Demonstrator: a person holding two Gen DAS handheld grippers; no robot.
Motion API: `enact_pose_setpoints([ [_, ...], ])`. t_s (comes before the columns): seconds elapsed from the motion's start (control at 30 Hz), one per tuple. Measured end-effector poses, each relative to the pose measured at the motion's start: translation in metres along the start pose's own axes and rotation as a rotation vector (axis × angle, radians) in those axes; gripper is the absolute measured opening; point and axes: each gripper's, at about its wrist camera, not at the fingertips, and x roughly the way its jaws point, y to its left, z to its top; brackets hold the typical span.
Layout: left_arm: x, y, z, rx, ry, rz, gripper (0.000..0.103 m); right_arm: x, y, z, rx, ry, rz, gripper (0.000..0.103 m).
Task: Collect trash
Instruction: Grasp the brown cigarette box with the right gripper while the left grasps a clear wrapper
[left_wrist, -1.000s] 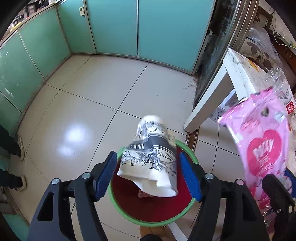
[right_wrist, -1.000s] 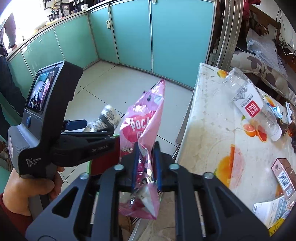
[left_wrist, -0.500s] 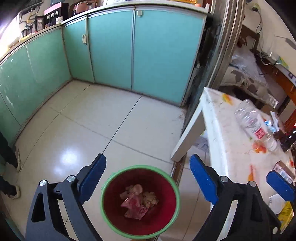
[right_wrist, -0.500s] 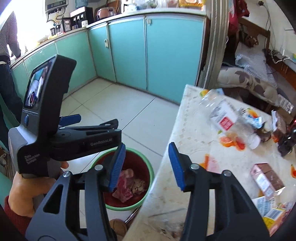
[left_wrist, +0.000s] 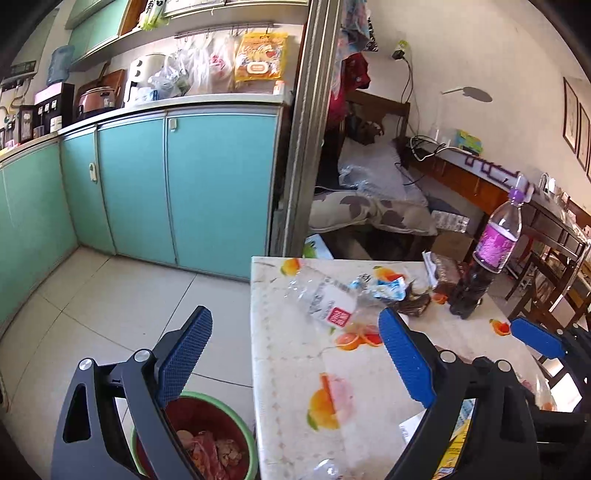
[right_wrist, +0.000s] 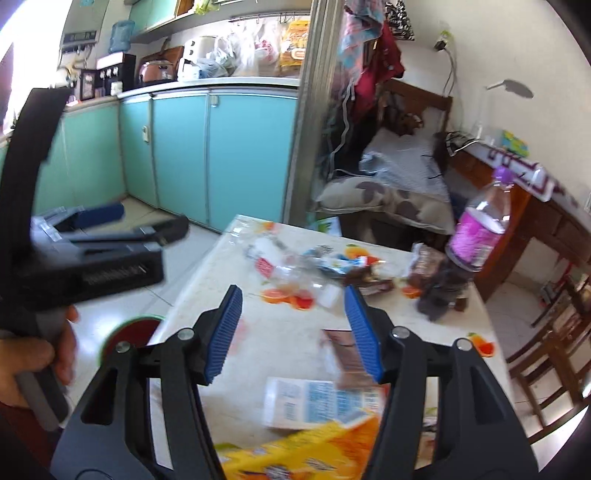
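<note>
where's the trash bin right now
The trash bin sits on the floor against the table's left edge, at the bottom of the left wrist view under the left gripper's left finger.

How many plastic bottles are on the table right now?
2. An upright bottle with a purple label stands near the table's far right corner; a crushed clear bottle lies on its side towards the far left. Others may be hidden among the wrappers.

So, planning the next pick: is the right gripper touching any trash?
Apart. The right wrist view shows the right gripper open, fingers above the table, nothing between.
</note>
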Motion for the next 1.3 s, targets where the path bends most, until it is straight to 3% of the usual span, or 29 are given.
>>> enact_pose_setpoints([
  [0.13,0.000,-0.025,-0.003,0.040,0.003,-0.031,0.088,0.003,-0.033,-0.019,-0.040,0.046,-0.073,0.058],
  [0.33,0.006,-0.059,-0.018,0.150,0.038,-0.027,0.088,0.015,-0.097,-0.047,0.080,0.163,-0.026,0.058],
  [0.47,0.005,-0.069,-0.022,0.198,0.047,-0.014,0.088,0.029,-0.120,-0.058,0.152,0.242,0.072,0.058],
  [0.6,-0.004,-0.067,-0.020,0.191,0.038,-0.022,0.088,0.038,-0.115,-0.059,0.149,0.298,0.158,0.058],
  [0.77,-0.014,-0.057,-0.018,0.173,0.029,-0.013,0.091,0.058,-0.094,-0.043,0.093,0.357,0.233,0.073],
  [0.9,-0.014,-0.045,-0.021,0.158,0.049,0.009,0.091,0.088,-0.088,-0.034,0.076,0.431,0.228,0.074],
  [1.0,-0.010,-0.037,-0.027,0.145,0.090,0.013,0.091,0.111,-0.090,-0.040,0.140,0.523,0.301,0.074],
  [1.17,-0.010,-0.030,-0.041,0.146,0.137,-0.003,0.091,0.126,-0.092,-0.050,0.223,0.564,0.344,0.080],
  [1.27,-0.011,-0.031,-0.050,0.163,0.158,0.001,0.091,0.127,-0.086,-0.048,0.183,0.543,0.297,0.080],
  [1.3,-0.011,-0.032,-0.053,0.169,0.167,0.003,0.091,0.125,-0.083,-0.046,0.151,0.524,0.260,0.072],
])
